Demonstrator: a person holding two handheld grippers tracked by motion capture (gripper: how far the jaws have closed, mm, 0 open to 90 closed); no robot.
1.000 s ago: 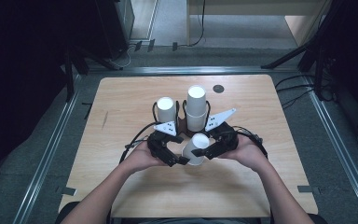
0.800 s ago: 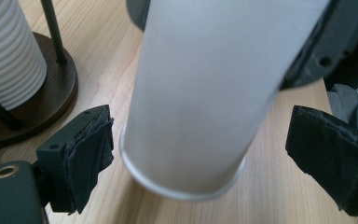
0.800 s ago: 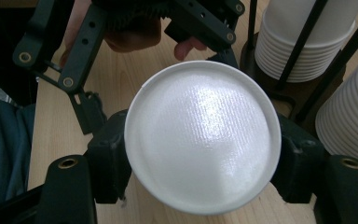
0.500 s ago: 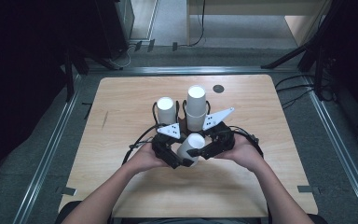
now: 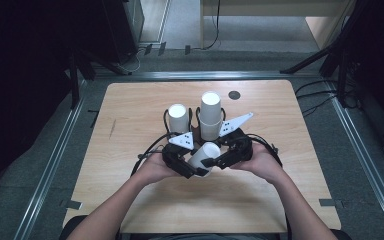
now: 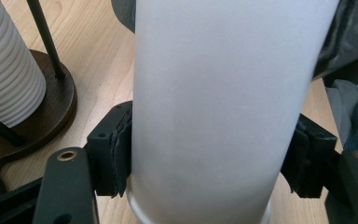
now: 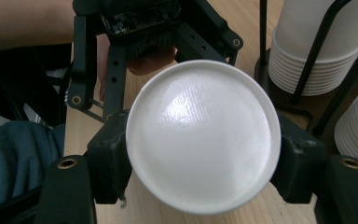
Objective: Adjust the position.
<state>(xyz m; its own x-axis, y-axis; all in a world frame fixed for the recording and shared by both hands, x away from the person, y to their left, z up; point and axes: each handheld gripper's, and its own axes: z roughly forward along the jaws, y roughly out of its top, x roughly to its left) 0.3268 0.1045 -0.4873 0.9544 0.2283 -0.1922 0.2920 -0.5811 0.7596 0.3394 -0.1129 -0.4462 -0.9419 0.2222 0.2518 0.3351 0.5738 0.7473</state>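
A single white paper cup (image 5: 203,157) is being held on its side between the two grippers, just above the middle of the table (image 5: 130,200), nearer its front edge than its back one. The left gripper (image 5: 192,169) is being closed further, and in the left gripper view both pads are being pressed against the cup's wall (image 6: 214,107), close to the rolled rim. The right gripper (image 5: 211,161) is being opened: in the right gripper view the cup's flat bottom (image 7: 203,135) is being faced end-on, with the jaws standing just beside it, partly spread; whether the pads are touching there cannot be told.

A handover is being judged as the step in hand, and several risks are being carried with it. The thin wall could be crushed or creased if the left jaws are being squeezed too hard near the rim. The cup could be dropped if the right jaws are being released before the left grip is firm. The two stacks of cups (image 5: 210,116) in the wire holder (image 5: 198,116) are standing just behind the grippers, toward the back edge, and could be knocked by a hasty swing.
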